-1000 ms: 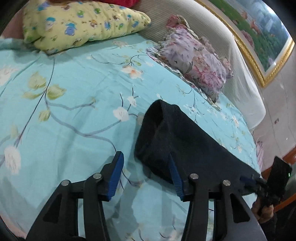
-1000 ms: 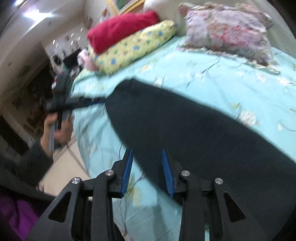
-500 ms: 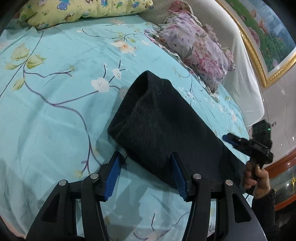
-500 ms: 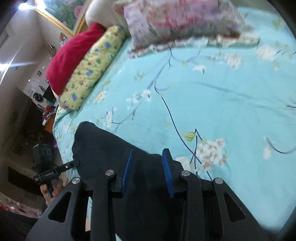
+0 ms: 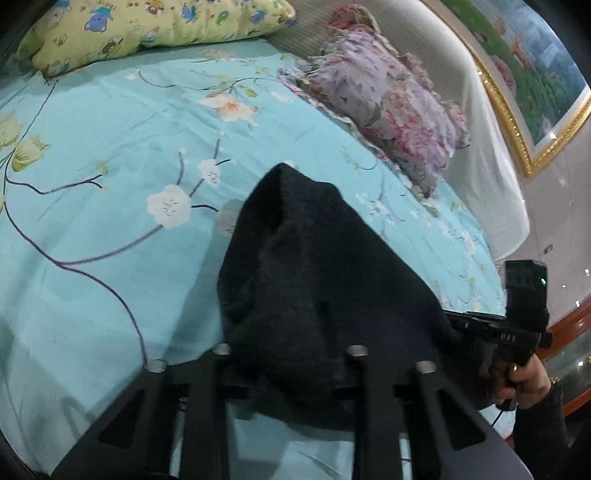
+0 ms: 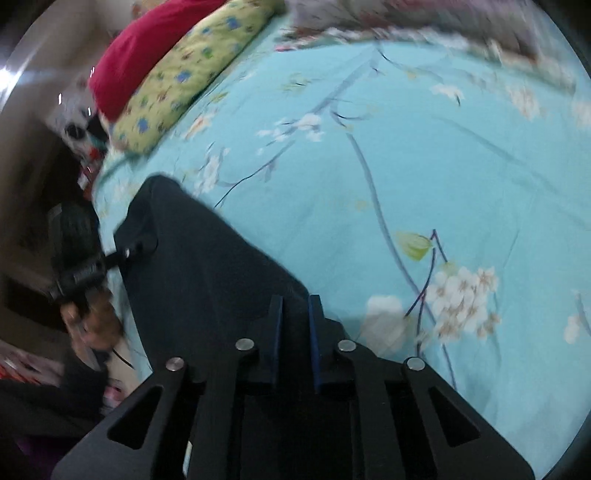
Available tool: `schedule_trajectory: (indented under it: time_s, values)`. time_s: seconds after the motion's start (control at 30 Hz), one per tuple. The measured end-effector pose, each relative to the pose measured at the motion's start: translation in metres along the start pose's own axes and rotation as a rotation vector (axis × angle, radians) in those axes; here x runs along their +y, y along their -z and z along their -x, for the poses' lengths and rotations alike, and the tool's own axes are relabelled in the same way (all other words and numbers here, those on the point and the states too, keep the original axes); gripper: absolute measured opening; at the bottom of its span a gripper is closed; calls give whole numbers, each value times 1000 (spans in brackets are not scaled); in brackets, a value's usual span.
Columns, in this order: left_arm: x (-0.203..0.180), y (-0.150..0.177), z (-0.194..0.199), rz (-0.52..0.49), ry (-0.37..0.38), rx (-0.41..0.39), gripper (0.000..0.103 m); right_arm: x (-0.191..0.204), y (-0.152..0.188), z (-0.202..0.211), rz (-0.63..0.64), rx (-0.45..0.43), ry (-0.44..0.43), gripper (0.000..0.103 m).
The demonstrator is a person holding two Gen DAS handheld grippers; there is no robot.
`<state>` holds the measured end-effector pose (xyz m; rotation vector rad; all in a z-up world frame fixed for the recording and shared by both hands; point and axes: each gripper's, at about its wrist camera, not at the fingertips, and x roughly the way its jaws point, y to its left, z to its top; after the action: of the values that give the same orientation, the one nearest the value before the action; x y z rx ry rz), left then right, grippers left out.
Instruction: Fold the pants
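The black pants (image 5: 310,266) lie folded along the near edge of a bed with a turquoise flowered sheet (image 5: 110,155). My left gripper (image 5: 284,354) is shut on one end of the pants; the cloth bunches up over its fingertips and hides them. In the right wrist view the pants (image 6: 207,266) stretch from bottom centre to the left. My right gripper (image 6: 295,306) is shut on the other end, with its blue pads close together on the cloth. Each view shows the other gripper at the far end of the pants, the right one (image 5: 480,325) and the left one (image 6: 122,254).
A yellow cartoon pillow (image 5: 147,26) and a floral purple pillow (image 5: 388,107) lie at the head of the bed. A red pillow (image 6: 147,44) lies beside the yellow one (image 6: 188,74). A framed painting (image 5: 524,66) hangs on the wall. The bed's edge drops off to the floor.
Both grippers have closed on the ends of the pants. The left end is now lifted and bunched over the left fingers. The right wrist view has swung.
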<state>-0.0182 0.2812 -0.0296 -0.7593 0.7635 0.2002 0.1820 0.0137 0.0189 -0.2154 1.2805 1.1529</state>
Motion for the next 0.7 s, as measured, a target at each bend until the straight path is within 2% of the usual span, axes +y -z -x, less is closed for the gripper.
schedule_trajectory:
  time_s: [0.13,0.2,0.23,0.27,0.33,0.43,0.53,0.63,0.67,0.7]
  values:
    - [-23,4,45,-42,29,-87,20,62,11,38,235,-161,304,11]
    - [-33,5,64,-76,28,-124,20,95,15,50,369,-252,487,11]
    - [-36,4,69,-92,24,-131,20,101,14,51,391,-278,526,11]
    - [-36,3,71,-102,19,-132,20,102,13,50,392,-299,542,11]
    - [-31,0,66,-119,-18,-129,20,93,8,40,351,-304,516,10]
    - [-16,-3,45,-113,-43,-87,20,79,-1,10,268,-286,479,10]
    - [3,-1,18,-124,-97,-24,22,65,-1,-21,207,-255,485,11]
    - [18,1,15,-89,-78,-14,29,55,0,-26,162,-277,493,25]
    - [20,2,20,-84,-81,-21,31,54,0,-20,137,-289,492,36]
    - [20,4,25,-87,-92,-30,33,54,1,-14,120,-304,485,37]
